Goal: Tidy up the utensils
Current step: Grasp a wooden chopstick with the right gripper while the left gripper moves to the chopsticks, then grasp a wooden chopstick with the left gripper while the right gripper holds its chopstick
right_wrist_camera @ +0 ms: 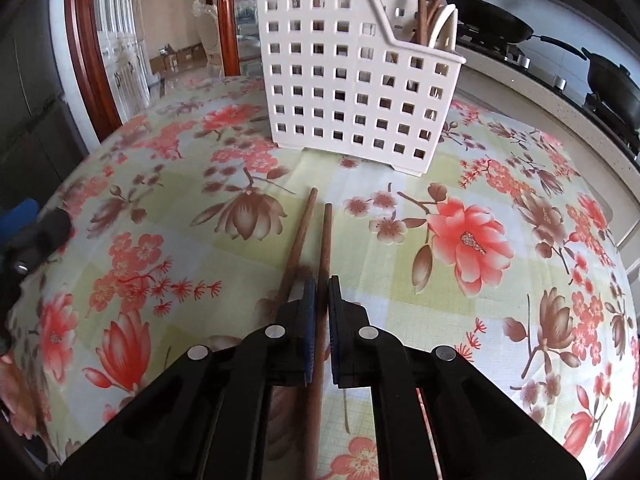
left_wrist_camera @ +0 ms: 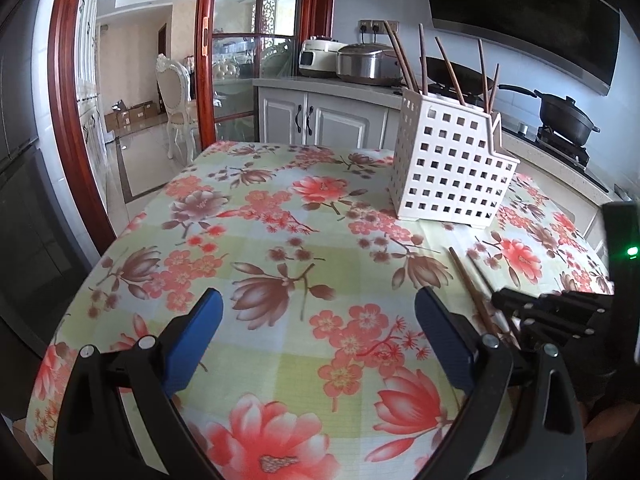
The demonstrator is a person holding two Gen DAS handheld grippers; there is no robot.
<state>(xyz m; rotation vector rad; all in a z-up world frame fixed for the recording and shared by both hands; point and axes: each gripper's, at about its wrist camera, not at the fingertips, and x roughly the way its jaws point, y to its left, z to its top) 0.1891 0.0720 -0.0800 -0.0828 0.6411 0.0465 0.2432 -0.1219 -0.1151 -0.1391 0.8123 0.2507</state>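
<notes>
Chopstick (right_wrist_camera: 325, 240) sits clamped between the right gripper's (right_wrist_camera: 322, 292) closed jaws.

A matt printed cloth (right_wrist_camera: 500, 184) with a fine woven grid covers the table. The perforated holder (right_wrist_camera: 352, 80) at upper centre looks like smooth white plastic. Two chopsticks (right_wrist_camera: 326, 240) at centre show brown wood grain.

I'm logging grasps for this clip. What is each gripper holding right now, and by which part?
The right gripper is shut on one wooden chopstick, partway along its shaft; the second chopstick lies free beside it. The left gripper is open, holding nothing.
</notes>
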